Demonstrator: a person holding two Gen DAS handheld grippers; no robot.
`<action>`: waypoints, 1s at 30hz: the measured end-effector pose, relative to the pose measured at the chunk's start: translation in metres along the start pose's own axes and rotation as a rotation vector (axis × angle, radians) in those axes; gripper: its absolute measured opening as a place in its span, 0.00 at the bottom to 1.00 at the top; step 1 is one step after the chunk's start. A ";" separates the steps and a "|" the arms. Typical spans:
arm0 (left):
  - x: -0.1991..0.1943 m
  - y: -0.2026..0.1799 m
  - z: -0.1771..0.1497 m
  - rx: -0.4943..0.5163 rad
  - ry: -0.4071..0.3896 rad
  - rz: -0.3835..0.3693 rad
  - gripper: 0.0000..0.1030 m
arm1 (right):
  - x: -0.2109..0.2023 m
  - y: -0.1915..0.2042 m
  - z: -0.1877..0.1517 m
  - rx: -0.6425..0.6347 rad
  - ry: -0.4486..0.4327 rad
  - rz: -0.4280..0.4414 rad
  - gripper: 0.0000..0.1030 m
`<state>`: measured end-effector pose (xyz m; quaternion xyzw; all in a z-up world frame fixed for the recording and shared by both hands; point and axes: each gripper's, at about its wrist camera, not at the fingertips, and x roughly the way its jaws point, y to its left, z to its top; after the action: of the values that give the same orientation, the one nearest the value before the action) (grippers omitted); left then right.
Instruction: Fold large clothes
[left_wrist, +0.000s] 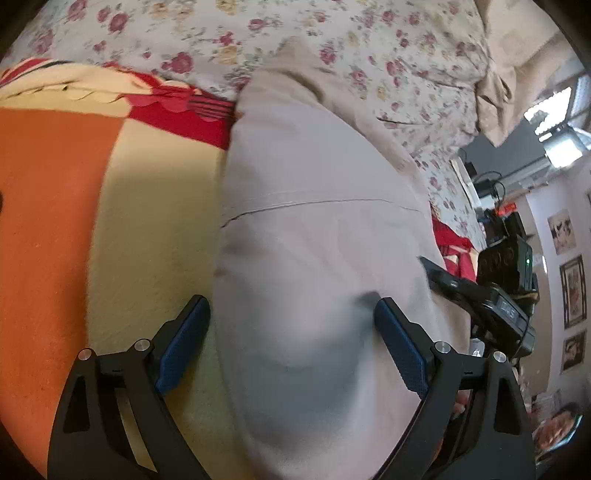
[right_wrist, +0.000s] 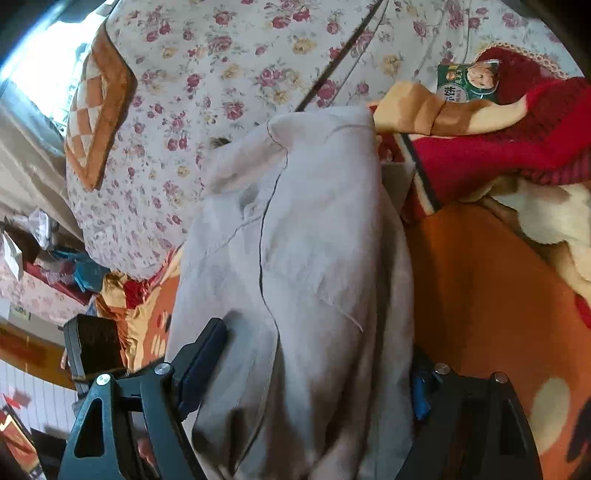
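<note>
A large beige garment (left_wrist: 314, 240) lies folded lengthwise on the orange and cream blanket (left_wrist: 55, 221). My left gripper (left_wrist: 291, 325) is open, its blue pads (left_wrist: 400, 354) wide apart, one on each side of the cloth's near end. In the right wrist view the same garment (right_wrist: 314, 240) runs away from me with a dark seam down it. My right gripper (right_wrist: 317, 354) is open too; the cloth lies between the fingers and covers most of the right one. The right gripper's black body (left_wrist: 491, 299) shows at the garment's right edge in the left wrist view.
A floral quilt (left_wrist: 332, 48) lies beyond the garment. A red knitted item (right_wrist: 517, 147) and a green snack packet (right_wrist: 465, 85) lie at the far right. A patchwork cushion (right_wrist: 96, 114) sits at the left. Cluttered shelves (left_wrist: 498, 206) stand beside the bed.
</note>
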<state>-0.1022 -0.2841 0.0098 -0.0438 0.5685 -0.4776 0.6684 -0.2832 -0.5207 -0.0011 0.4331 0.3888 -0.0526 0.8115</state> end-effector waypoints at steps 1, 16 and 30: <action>0.000 -0.002 0.000 0.009 -0.006 -0.004 0.68 | 0.000 0.002 -0.001 -0.006 -0.004 0.010 0.61; -0.110 -0.039 -0.088 0.137 -0.040 0.139 0.30 | -0.040 0.084 -0.073 -0.195 0.050 0.165 0.40; -0.102 -0.062 -0.084 0.193 -0.172 0.457 0.68 | -0.093 0.144 -0.135 -0.530 -0.113 -0.125 0.54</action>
<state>-0.1954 -0.2069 0.0913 0.1091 0.4568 -0.3608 0.8058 -0.3666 -0.3545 0.1134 0.1772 0.3692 -0.0231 0.9120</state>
